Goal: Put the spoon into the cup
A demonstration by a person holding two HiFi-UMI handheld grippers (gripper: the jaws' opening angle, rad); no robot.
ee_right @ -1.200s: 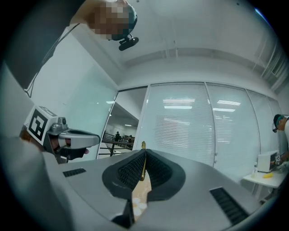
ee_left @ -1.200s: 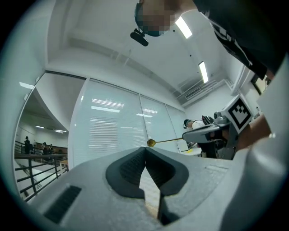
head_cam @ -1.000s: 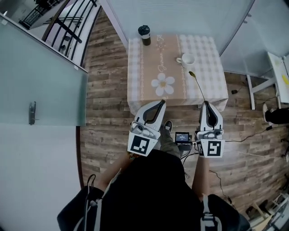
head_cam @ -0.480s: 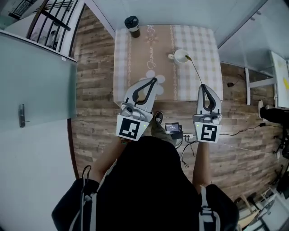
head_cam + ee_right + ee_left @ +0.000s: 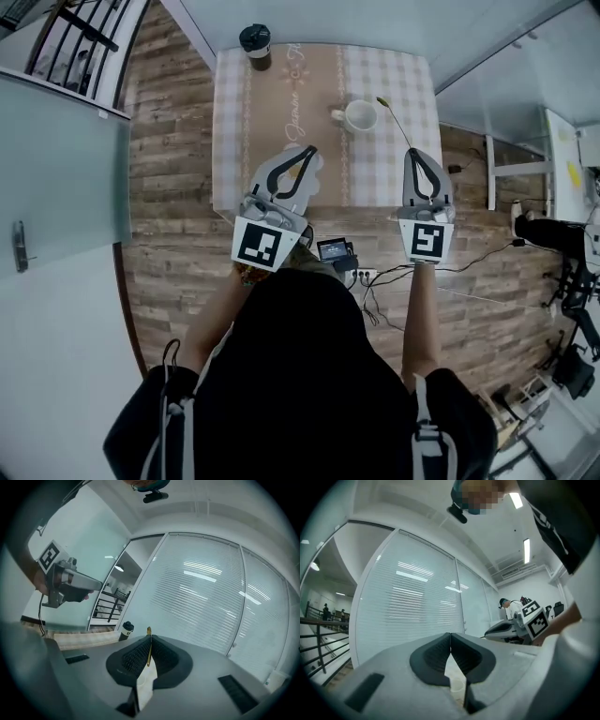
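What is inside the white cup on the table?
Only its white interior shows in the cup; the bottom is too small to judge. The spoon, held by the right gripper, is outside, right of the rim.

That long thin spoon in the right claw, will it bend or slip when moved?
Probably stiff: the spoon looks straight though the right claw pinches only its handle end. Being long and thin, it could pivot in that grip. It likely weighs little.
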